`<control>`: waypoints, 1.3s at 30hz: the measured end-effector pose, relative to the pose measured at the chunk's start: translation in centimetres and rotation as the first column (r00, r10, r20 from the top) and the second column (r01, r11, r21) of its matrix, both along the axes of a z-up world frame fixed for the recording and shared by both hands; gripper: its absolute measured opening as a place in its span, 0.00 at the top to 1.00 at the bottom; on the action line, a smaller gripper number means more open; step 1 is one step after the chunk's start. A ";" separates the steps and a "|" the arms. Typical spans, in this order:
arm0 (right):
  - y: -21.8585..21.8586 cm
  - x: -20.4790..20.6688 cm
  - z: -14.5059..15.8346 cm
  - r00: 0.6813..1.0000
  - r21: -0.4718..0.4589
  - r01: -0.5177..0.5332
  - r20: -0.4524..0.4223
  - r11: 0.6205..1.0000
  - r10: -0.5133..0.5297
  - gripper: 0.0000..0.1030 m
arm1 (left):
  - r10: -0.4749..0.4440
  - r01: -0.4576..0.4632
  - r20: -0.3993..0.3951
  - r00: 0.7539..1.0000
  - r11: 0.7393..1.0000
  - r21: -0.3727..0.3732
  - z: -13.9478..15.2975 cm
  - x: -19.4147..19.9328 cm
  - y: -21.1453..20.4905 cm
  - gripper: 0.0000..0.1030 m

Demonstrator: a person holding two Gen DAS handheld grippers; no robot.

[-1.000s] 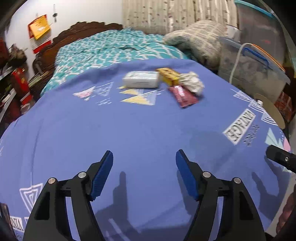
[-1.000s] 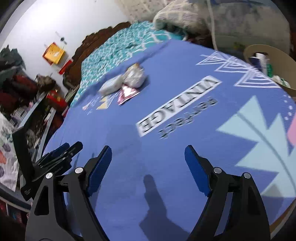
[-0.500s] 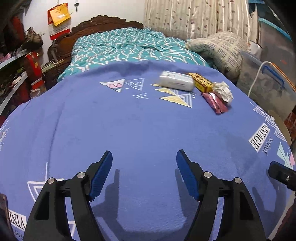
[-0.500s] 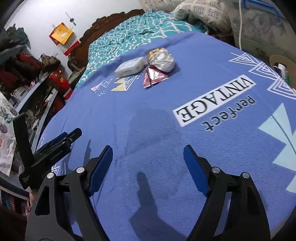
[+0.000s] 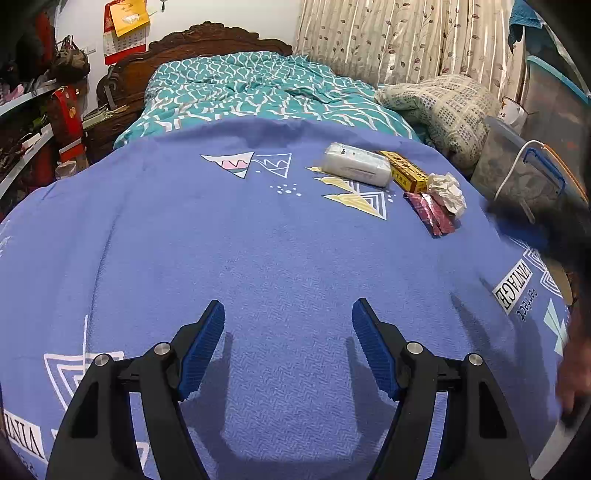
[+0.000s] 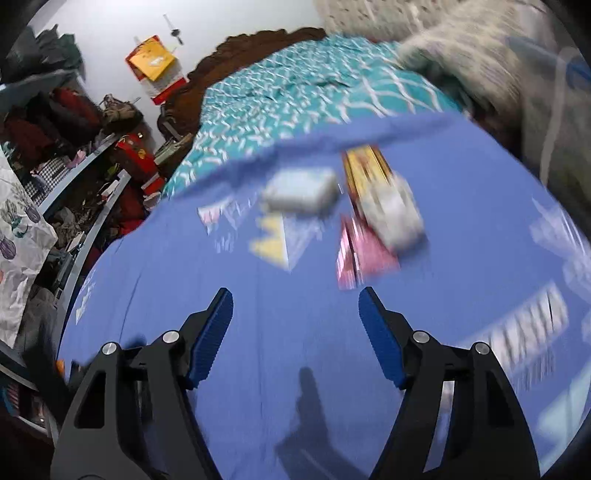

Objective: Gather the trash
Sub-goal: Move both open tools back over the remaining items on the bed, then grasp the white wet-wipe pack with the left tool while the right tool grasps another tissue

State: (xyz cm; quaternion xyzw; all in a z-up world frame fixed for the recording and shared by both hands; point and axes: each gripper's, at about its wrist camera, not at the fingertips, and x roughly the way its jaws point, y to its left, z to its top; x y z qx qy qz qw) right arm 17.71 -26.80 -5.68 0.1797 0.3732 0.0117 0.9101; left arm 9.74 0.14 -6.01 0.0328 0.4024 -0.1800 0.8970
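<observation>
Both tongs are held open and empty over the blue blanket [image 5: 258, 258]; the right gripper [image 6: 295, 321] has been narrowing, with the pink wrapper [image 6: 364, 254] and crumpled paper [image 6: 395, 218] just ahead; the left gripper [image 5: 288, 339] is well short of them

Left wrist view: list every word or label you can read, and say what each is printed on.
"VINTAGE", upside down, on the blue bedspread, right side.
"perfect" beneath it, small, barely legible.
"INIA", a cut-off fragment, on the bedspread's lower left corner.
Yellow box: print too small to read.
White packet: label too small.
Wall calendar: unreadable.
</observation>
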 end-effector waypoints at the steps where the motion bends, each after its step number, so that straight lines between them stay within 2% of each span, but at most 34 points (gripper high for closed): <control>1: -0.3 2.2 0.3 1.000 -0.006 -0.013 -0.008 1.000 0.013 0.31 | 0.000 0.000 -0.001 1.000 1.000 -0.003 0.0 0.0 0.0 0.34; 3: -0.5 6.6 0.3 0.999 -0.024 -0.040 -0.031 0.999 0.039 0.30 | 0.000 0.000 -0.004 1.000 1.000 -0.010 0.0 0.1 0.1 0.34; 9: 0.6 18.4 -0.5 0.988 -0.182 -0.115 -0.121 0.976 0.094 0.30 | 0.014 -0.017 -0.036 0.999 0.998 -0.065 -0.1 0.6 0.9 0.34; 14: 0.3 22.8 -3.6 0.973 -0.174 -0.122 -0.214 0.977 0.083 0.30 | 0.044 -0.054 -0.073 0.996 0.990 -0.129 -0.3 1.3 2.1 0.34; 17: 0.7 21.9 -5.0 0.949 -0.063 -0.190 -0.268 0.980 0.167 0.30 | 0.072 -0.084 -0.077 0.994 0.982 -0.167 -0.1 1.5 3.0 0.34; 18: 1.3 20.5 -4.9 0.936 0.001 -0.241 -0.263 0.971 0.233 0.30 | 0.078 -0.090 -0.072 0.994 0.980 -0.177 0.0 1.4 3.3 0.34; 20: 2.5 16.8 -4.7 0.878 0.198 -0.375 -0.238 0.905 0.416 0.30 | 0.097 -0.106 -0.053 0.994 0.973 -0.205 0.3 1.2 3.9 0.32; 21: 2.8 14.3 -4.4 0.857 0.248 -0.418 -0.210 0.874 0.470 0.30 | 0.109 -0.117 -0.045 0.993 0.968 -0.224 0.5 1.0 4.3 0.30; 23: 2.3 10.0 -3.2 0.858 0.262 -0.446 -0.147 0.856 0.492 0.30 | 0.121 -0.127 -0.042 0.992 0.962 -0.241 0.6 1.1 4.6 0.28; 25: 0.4 6.6 -1.9 0.890 0.253 -0.419 -0.073 0.872 0.449 0.30 | 0.128 -0.136 -0.047 0.991 0.959 -0.247 0.6 1.2 4.7 0.28; 26: -1.0 5.0 -1.2 0.918 0.214 -0.378 -0.039 0.901 0.394 0.30 | 0.129 -0.136 -0.048 0.991 0.960 -0.246 0.7 1.2 4.6 0.28; 28: -3.9 2.6 0.1 0.965 0.118 -0.263 0.021 0.958 0.262 0.30 | 0.129 -0.136 -0.043 0.991 0.962 -0.238 0.8 1.3 4.5 0.28; 30: -7.3 1.1 0.4 0.993 0.063 -0.114 0.050 0.991 0.111 0.29 | 0.129 -0.133 -0.032 0.991 0.966 -0.221 0.9 1.2 4.2 0.28; 32: -10.3 0.8 -0.2 0.999 0.065 0.001 0.049 0.998 -0.005 0.28 | 0.125 -0.126 -0.015 0.992 0.972 -0.198 1.0 1.0 3.7 0.28; 34: -12.5 1.2 -1.4 0.996 0.117 0.073 0.033 0.990 -0.078 0.28 | 0.122 -0.122 -0.007 0.992 0.976 -0.178 0.9 0.9 3.5 0.28; 36: -13.3 1.9 -2.8 0.993 0.146 0.116 0.011 0.982 -0.118 0.27 | 0.122 -0.121 -0.002 0.993 0.979 -0.161 0.9 0.9 3.2 0.28; 39: -13.0 3.8 -4.8 0.988 0.136 0.154 -0.025 0.979 -0.152 0.27 | 0.128 -0.127 -0.006 0.992 0.980 -0.153 0.8 1.0 3.2 0.28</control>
